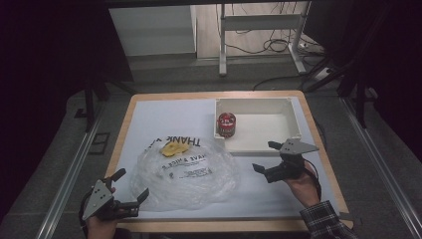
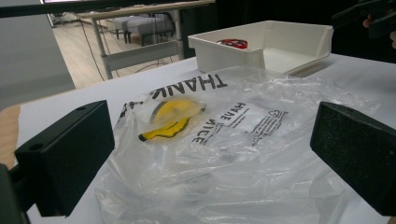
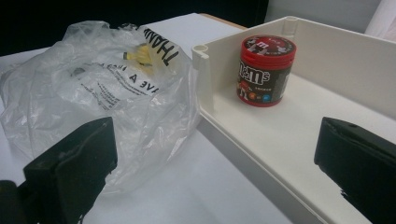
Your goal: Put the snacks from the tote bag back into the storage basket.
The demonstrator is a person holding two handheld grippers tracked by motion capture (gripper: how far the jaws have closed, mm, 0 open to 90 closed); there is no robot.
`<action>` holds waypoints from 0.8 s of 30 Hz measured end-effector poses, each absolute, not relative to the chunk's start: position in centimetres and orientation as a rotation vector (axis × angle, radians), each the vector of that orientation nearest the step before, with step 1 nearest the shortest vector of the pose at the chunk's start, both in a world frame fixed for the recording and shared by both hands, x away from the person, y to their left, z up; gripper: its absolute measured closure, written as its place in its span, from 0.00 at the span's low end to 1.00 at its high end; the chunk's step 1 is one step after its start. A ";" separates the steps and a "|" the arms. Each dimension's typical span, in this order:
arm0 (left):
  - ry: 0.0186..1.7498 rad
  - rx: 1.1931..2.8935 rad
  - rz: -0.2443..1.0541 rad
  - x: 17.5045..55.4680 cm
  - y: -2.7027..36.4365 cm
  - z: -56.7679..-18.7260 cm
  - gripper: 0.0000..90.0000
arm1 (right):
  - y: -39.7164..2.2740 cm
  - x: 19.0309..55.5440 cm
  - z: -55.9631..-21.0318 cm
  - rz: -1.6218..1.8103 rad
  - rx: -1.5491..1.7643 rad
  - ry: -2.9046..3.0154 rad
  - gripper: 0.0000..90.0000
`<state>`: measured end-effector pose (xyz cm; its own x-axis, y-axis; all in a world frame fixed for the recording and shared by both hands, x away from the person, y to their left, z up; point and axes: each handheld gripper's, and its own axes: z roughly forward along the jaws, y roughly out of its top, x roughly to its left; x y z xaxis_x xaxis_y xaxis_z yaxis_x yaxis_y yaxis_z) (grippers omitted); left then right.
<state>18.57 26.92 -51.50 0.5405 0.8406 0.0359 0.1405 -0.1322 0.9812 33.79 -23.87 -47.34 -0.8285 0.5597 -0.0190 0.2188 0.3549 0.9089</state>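
A crumpled clear plastic bag [image 1: 184, 172] [image 2: 224, 154] [image 3: 88, 93] printed with "THANK" and a yellow smiley [image 1: 173, 149] [image 2: 170, 119] lies on the white table top. A red and brown M&M's tub [image 1: 226, 125] [image 3: 267, 70] stands upright in the near left corner of a white tray [image 1: 293, 124] [image 3: 299, 154] [image 2: 224, 53]. My left gripper [image 1: 132, 186] [image 2: 212, 163] is open at the bag's near left edge, jaws either side of it. My right gripper [image 1: 266, 157] [image 3: 215, 158] is open beside the tray's front wall, holding nothing.
The table's wooden edge [image 1: 119, 144] frames the white sheet. Bare sheet lies between the bag and my right gripper. Beyond the table stand a metal desk frame [image 1: 223, 45] and floor cables [image 1: 278, 47]. A metal rail [image 1: 69, 174] runs along the left.
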 end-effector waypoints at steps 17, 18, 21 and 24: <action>0.851 1.608 0.744 18.6 26.9 -51.5 0.00 | -26.5 31.4 -47.7 1.487 0.732 2.218 0.00; 0.851 1.610 0.745 18.6 26.9 -51.5 0.00 | -26.7 31.3 -47.7 1.488 0.734 2.215 0.00; 0.850 1.611 0.746 18.6 26.9 -51.5 0.00 | -27.0 30.9 -47.8 1.487 0.737 2.209 0.00; 0.850 1.611 0.745 18.6 26.9 -51.5 0.00 | -27.4 30.4 -48.0 1.471 0.742 2.210 0.00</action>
<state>18.56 26.90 -51.50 0.5427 0.8393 0.0318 0.1411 -0.1284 0.9816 30.44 -27.37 -47.98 -0.7871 0.6164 -0.0243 0.2152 0.3114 0.9256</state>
